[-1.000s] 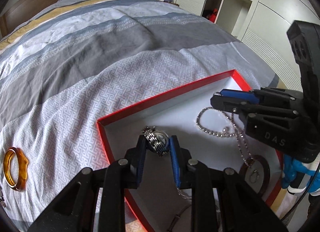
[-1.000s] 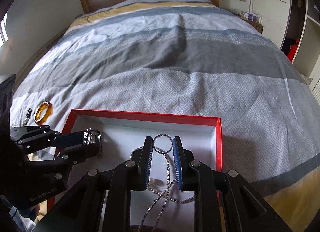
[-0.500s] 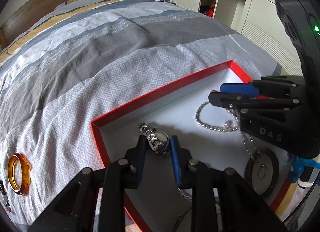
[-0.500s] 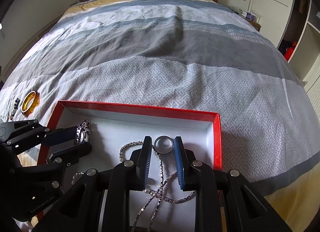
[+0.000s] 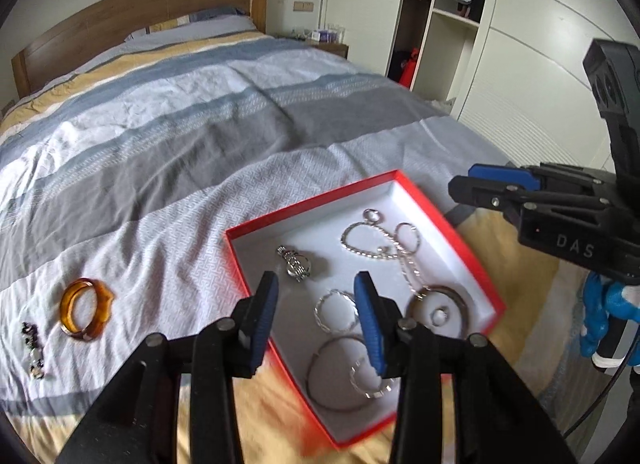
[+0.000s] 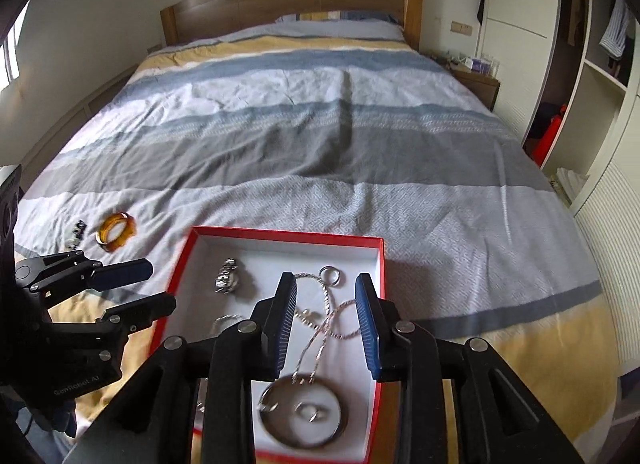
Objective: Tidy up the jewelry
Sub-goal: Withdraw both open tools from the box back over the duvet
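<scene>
Both tongs have let go and lifted above the red box (image 5: pixel 460 240) on the bed (image 6: pixel 320 144), the left tongs (image 5: pixel 316 312) and right tongs (image 6: pixel 326 320) opening with nothing between them, the watch (image 5: pixel 296 264) and small ring (image 6: pixel 331 275) now lying inside it, the amber bangle (image 5: pixel 85 309) outside.

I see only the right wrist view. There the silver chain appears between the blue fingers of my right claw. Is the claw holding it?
Observer: No. The left wrist view shows the right claw from the side, above the red cardboard box. It is opening, with nothing between its jaws. The silver chain lies on the box floor.
Operator: What lies in the near corner, behind my claw?
Observer: Three thin silver hoops, close together.
</scene>
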{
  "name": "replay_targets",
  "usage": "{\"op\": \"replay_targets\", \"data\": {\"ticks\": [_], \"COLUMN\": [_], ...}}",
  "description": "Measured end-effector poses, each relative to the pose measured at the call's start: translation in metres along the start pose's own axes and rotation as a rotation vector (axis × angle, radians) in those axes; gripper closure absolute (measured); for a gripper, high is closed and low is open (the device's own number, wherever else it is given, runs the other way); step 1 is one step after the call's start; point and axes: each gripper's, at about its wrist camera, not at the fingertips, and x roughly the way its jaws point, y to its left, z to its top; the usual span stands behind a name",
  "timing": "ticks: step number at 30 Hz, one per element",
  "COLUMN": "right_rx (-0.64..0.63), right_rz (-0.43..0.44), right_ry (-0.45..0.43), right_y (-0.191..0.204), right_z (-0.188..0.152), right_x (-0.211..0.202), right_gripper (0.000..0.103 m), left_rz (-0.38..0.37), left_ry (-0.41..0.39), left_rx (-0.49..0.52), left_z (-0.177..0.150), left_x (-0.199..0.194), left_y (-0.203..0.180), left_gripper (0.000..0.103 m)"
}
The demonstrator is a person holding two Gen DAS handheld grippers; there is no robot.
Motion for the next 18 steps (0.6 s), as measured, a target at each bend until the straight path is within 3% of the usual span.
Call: {"op": "replay_targets", "data": {"ticks": [10,18], "right_rx": [-0.004,0.01], "right_rz": [0.0,0.026], "right_ry": [-0.094,-0.195], "right_y": [0.044,0.089], "right_z": [-0.039,-0.07], "right_x": [-0.116,-0.198], "right_gripper": [0.067,0.06], "left_rz": [0.009,0.108], "left_ry": [-0.116,-0.22], "left_rx": [0.032,0.046], "left_z": [-0.037,-0.083], "left_x": [-0.122,-0.22], "left_y": [-0.022,-0.032], "left_gripper": [0.062,0.061]}}
